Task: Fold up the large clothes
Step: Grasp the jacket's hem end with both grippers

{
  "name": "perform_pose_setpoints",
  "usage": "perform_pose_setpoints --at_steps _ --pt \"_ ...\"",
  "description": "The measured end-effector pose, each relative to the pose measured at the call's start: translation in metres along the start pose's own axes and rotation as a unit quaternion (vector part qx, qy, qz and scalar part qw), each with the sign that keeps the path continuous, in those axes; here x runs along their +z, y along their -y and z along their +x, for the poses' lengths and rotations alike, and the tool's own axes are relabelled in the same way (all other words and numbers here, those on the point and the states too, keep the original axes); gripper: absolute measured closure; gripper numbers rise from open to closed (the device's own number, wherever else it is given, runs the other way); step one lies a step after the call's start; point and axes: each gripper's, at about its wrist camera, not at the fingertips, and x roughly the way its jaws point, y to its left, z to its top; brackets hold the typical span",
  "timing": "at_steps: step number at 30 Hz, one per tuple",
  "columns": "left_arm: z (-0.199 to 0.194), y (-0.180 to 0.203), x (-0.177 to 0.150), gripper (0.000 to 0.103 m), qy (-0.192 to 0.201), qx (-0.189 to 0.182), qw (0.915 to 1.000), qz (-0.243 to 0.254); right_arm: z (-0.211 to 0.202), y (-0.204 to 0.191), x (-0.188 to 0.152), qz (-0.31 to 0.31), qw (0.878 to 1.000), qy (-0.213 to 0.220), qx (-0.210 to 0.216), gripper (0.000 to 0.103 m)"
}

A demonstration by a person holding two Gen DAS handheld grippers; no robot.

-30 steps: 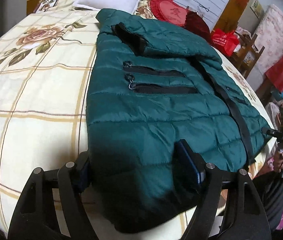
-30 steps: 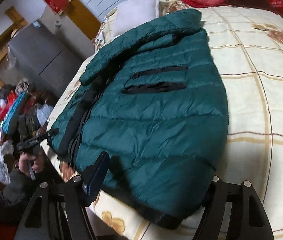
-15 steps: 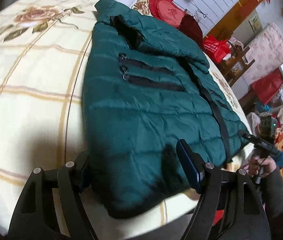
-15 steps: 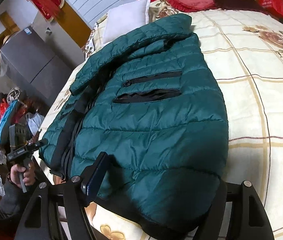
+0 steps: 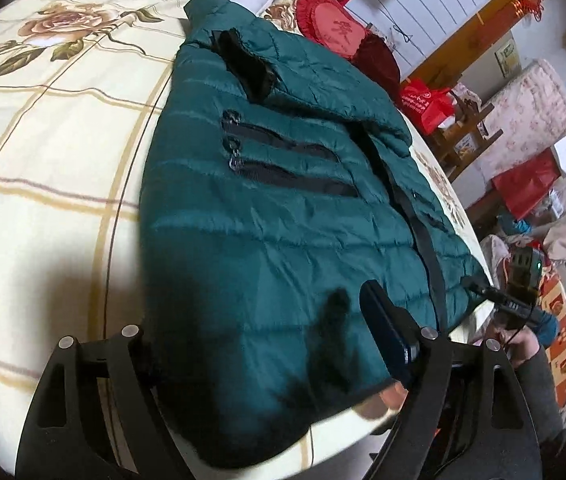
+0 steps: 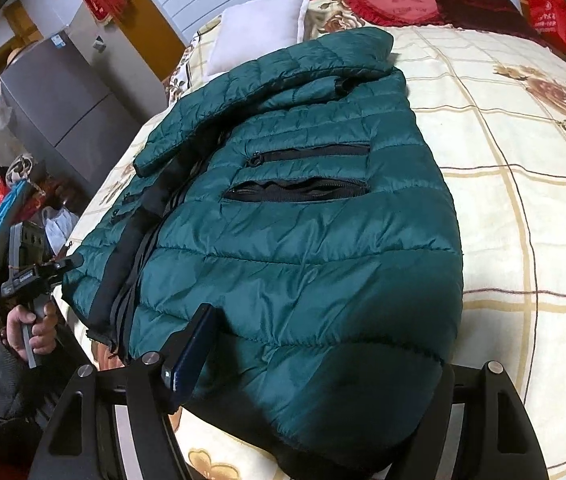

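Note:
A dark green quilted jacket (image 5: 283, 208) lies on a floral bed cover, sleeves folded across its front, black zip pockets showing. It also shows in the right wrist view (image 6: 303, 232). My left gripper (image 5: 267, 344) is open, its fingers spread on either side of the jacket's lower hem corner, with fabric between them. My right gripper (image 6: 315, 364) is open too, fingers straddling the other hem corner. Each view shows the opposite gripper held in a hand at the bed's edge: the right gripper (image 5: 519, 296) and the left gripper (image 6: 35, 276).
The cream bed cover (image 5: 43, 184) with rose print stretches beside the jacket. A white pillow (image 6: 259, 32) and red heart cushion (image 6: 399, 0) lie at the head. A grey fridge (image 6: 55, 112) and red bags (image 5: 427, 104) stand off the bed.
Both grippers have moved forward over the jacket's hem, so the jacket fills more of each view. The jaws stay wide open. The jacket has not shifted.

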Motion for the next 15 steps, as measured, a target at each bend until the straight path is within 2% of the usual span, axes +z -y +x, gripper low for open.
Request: perform_pose_setpoints --at_steps 2,4,7,9,11,13,15 --pt "-0.003 0.003 -0.005 0.023 0.005 0.018 0.9997 0.013 -0.001 0.0 -0.001 -0.003 1.0 -0.002 0.001 0.03" --pt "-0.004 0.004 -0.008 0.048 0.016 0.061 0.9975 0.031 0.0 0.001 0.0 -0.004 1.0 -0.005 0.001 0.03" --pt "-0.003 -0.001 -0.009 0.072 0.027 0.085 0.9957 0.027 0.001 -0.001 0.003 -0.006 1.0 -0.014 -0.01 0.034" --pt "-0.002 0.0 -0.009 0.078 0.03 0.099 0.9942 0.03 0.001 -0.003 0.004 -0.011 1.0 -0.015 -0.025 0.046" --pt "0.0 0.006 -0.011 0.081 0.035 0.12 0.9909 0.05 -0.004 -0.008 0.005 -0.029 0.999 -0.001 -0.04 0.064" --pt "-0.002 0.014 -0.013 0.087 0.048 0.142 0.9859 0.075 -0.009 -0.013 0.005 -0.047 0.997 0.014 -0.056 0.076" --pt "-0.007 0.014 -0.013 0.089 0.059 0.144 0.9854 0.071 -0.019 -0.019 0.002 -0.058 0.996 0.037 -0.064 0.08"
